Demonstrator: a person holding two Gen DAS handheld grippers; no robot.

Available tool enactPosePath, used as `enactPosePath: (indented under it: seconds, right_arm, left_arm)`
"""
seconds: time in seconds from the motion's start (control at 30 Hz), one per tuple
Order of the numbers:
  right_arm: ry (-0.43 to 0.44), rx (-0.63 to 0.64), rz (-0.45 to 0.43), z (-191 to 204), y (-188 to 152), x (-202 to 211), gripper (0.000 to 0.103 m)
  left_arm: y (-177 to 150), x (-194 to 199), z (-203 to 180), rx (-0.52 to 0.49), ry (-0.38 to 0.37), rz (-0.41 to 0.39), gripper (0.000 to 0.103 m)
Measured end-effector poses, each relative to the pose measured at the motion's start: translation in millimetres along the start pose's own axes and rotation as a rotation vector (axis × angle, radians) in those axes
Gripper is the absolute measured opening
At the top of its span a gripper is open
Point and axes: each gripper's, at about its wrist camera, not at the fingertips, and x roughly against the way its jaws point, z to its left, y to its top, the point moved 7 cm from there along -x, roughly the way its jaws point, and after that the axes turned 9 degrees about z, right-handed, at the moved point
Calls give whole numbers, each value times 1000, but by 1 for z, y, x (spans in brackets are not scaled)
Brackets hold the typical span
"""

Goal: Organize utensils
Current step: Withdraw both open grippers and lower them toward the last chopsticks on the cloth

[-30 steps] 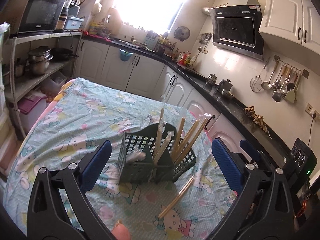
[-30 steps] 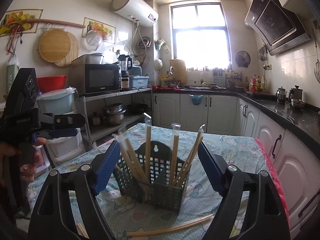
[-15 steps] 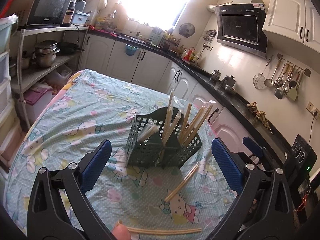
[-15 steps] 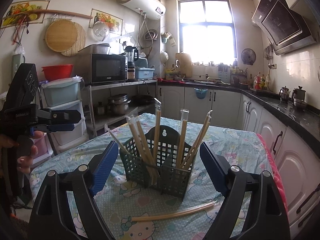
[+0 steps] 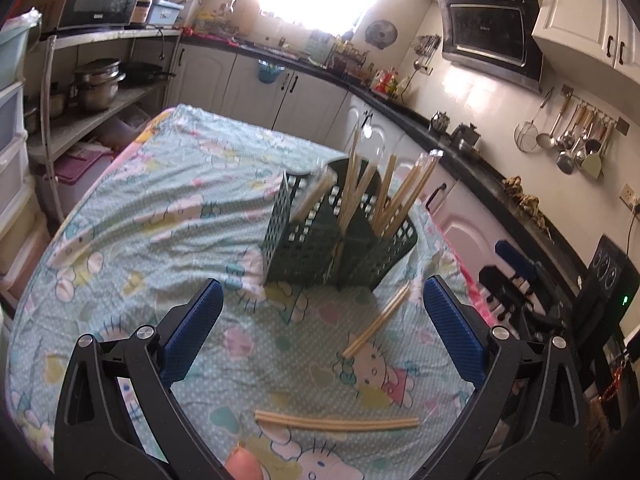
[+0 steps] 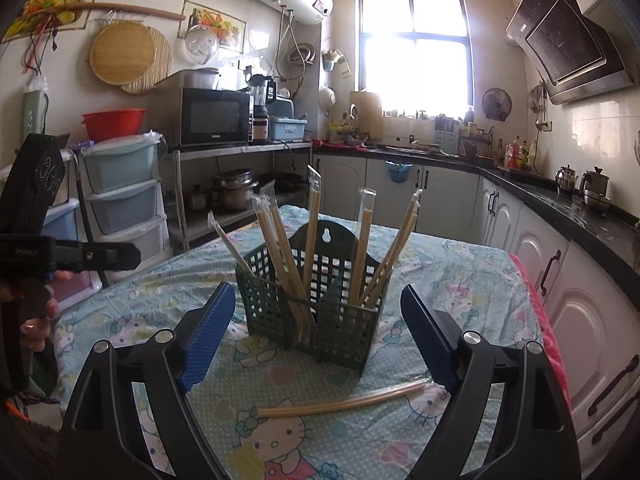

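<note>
The dark green utensil basket [image 6: 316,312] stood near the middle of the table [image 6: 460,264], on a light blue cartoon cloth [image 5: 160,208]. It was a plastic grid box with compartments, and many wrapped chopstick pairs [image 6: 280,256] leaned in it, tilted to different sides. My right view showed its front and the rounded back plate with a hanging hole, and one wrapped pair [image 6: 344,400] lying flat on the cloth just before the basket. My left view showed the basket [image 5: 332,248] from another side, a little blurred, and there I saw two loose pairs: one diagonal pair [image 5: 378,320] near the basket and one flat pair [image 5: 336,420] closer to me. My left tongs [image 5: 320,328] were spread wide and held nothing. My right tongs [image 6: 316,332] were also spread wide and empty, above the cloth.
</note>
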Motion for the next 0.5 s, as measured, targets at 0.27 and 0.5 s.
enactPosePath:
  seconds: [0.27, 0.5]
  right_arm:
    - [-8, 26, 61, -2, -14, -12, 82]
    - [-5, 130, 134, 9, -33, -27, 82]
  left_arm:
    - [-32, -16, 6, 12, 2, 93, 92]
    - [-58, -29, 9, 17, -1, 170, 92]
